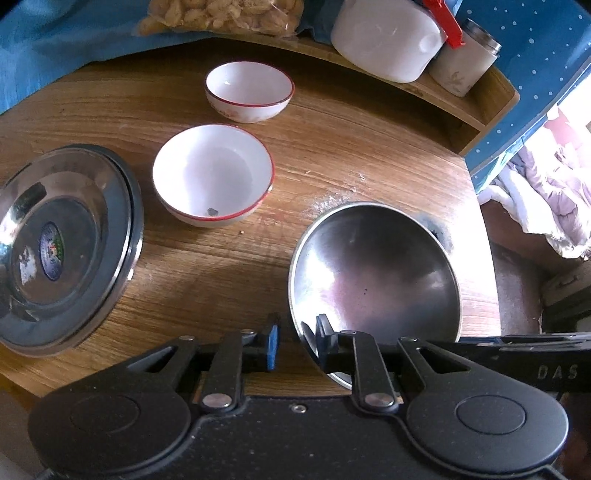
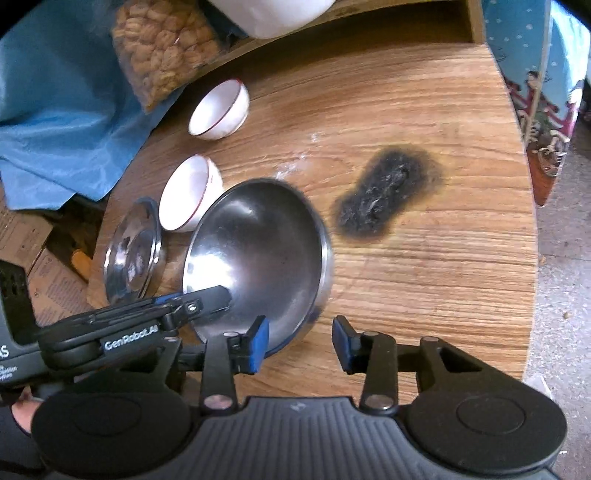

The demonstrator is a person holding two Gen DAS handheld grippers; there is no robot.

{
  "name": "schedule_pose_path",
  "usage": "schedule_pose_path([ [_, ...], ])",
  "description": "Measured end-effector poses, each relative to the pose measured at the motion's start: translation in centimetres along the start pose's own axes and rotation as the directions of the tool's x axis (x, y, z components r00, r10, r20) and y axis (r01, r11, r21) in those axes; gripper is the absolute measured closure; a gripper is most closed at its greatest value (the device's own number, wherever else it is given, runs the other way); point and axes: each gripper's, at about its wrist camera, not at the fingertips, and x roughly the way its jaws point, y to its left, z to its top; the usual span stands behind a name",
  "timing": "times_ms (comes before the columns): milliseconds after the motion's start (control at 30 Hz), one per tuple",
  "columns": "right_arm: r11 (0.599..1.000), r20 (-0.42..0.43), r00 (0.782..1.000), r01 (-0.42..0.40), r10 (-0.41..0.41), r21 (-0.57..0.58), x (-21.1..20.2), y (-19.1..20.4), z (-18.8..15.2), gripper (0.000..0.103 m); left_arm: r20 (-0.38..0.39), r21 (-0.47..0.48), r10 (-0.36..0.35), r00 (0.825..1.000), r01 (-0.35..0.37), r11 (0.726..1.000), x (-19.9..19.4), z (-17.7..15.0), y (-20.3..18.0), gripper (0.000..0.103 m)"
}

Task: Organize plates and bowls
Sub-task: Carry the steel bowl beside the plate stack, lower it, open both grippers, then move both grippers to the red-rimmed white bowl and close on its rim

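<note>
A large steel bowl (image 1: 376,269) (image 2: 266,243) sits near the front of the round wooden table (image 1: 207,280). My left gripper (image 1: 298,345) straddles its near rim with a gap at the blue left pad, so it is open. It reaches in from the left in the right wrist view (image 2: 218,295). My right gripper (image 2: 300,345) is open at the bowl's near edge, its left pad (image 2: 258,343) against the wall and its right pad clear. Two white red-rimmed bowls (image 1: 214,173) (image 1: 249,88) stand behind. Stacked steel plates (image 1: 62,243) (image 2: 133,251) lie at the left.
A bag of nuts (image 1: 221,14), a white container (image 1: 388,37) and a cup (image 1: 465,59) stand on a raised wooden shelf at the back. Blue cloth (image 2: 55,110) drapes at the left. A black burn mark (image 2: 388,192) stains the tabletop; the table edge (image 2: 528,258) curves at the right.
</note>
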Motion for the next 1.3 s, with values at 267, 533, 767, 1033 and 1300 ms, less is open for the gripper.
schedule_pose_path([
  [267,0.996,0.084,0.992,0.089,-0.090,0.023,-0.7,1.0,0.6,0.040,0.057,0.041,0.019,0.998,-0.022,0.999,-2.2,1.5,1.1,0.037],
  [533,0.991,0.150,0.980,0.128,-0.131,0.032,-0.8,2.5,1.6,0.016,0.124,0.025,0.040,0.992,-0.043,0.999,-4.0,4.1,3.3,0.007],
  [767,0.990,0.205,0.968,0.142,-0.144,0.022,-0.6,3.9,2.1,0.001,0.135,0.019,0.055,0.989,-0.059,0.998,-4.3,6.4,5.8,0.001],
  [1033,0.986,0.265,0.950,0.167,-0.166,0.018,-0.3,5.6,2.9,0.000,0.154,0.114,0.097,0.983,-0.115,0.987,-3.7,9.0,7.9,0.001],
  [1300,0.965,0.307,0.929,0.247,-0.208,-0.093,1.3,9.0,3.7,0.000,0.125,0.288,0.109,0.986,-0.141,0.947,-1.9,10.8,8.8,0.001],
])
